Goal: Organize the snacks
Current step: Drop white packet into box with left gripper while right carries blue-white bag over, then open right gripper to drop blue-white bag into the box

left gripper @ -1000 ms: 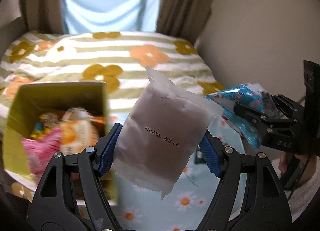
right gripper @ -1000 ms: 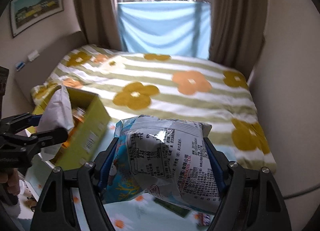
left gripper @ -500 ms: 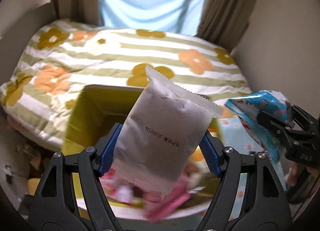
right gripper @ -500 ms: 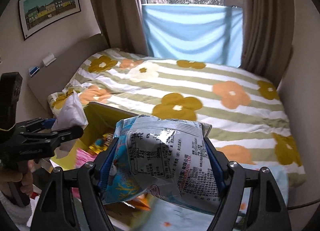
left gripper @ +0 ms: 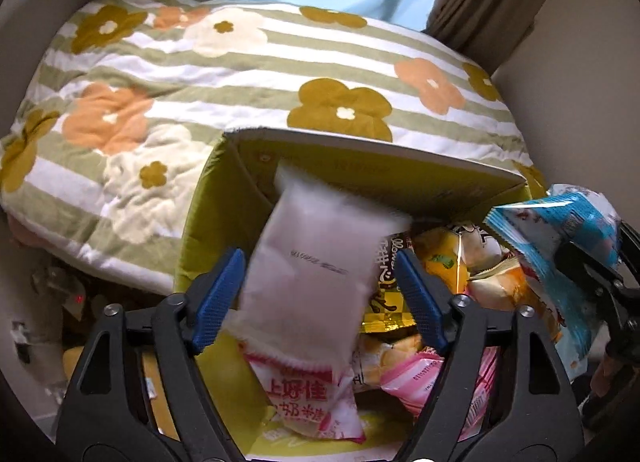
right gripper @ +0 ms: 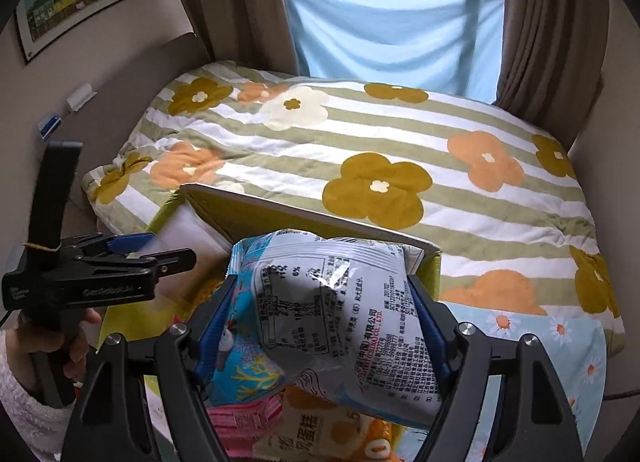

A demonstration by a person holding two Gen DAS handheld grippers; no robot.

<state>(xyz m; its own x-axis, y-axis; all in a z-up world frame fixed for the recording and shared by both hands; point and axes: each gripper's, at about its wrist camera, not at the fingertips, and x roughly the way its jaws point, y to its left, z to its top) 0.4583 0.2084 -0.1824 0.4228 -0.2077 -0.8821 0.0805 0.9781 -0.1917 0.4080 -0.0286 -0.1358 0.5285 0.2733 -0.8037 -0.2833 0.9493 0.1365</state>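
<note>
Snacks are being dropped into the yellow-green box (left gripper: 208,230) beside the bed: white packet (left gripper: 316,262), blurred, sits loose between the left gripper (left gripper: 320,294) jaws, just opened, while blue-and-white bag (right gripper: 332,318) is clamped over it by the right gripper (right gripper: 320,326).

The white packet (left gripper: 308,274) is blurring above the yellow box (left gripper: 360,166), its print unreadable. The blue bag (right gripper: 332,322) is hiding most snacks inside that box.
</note>
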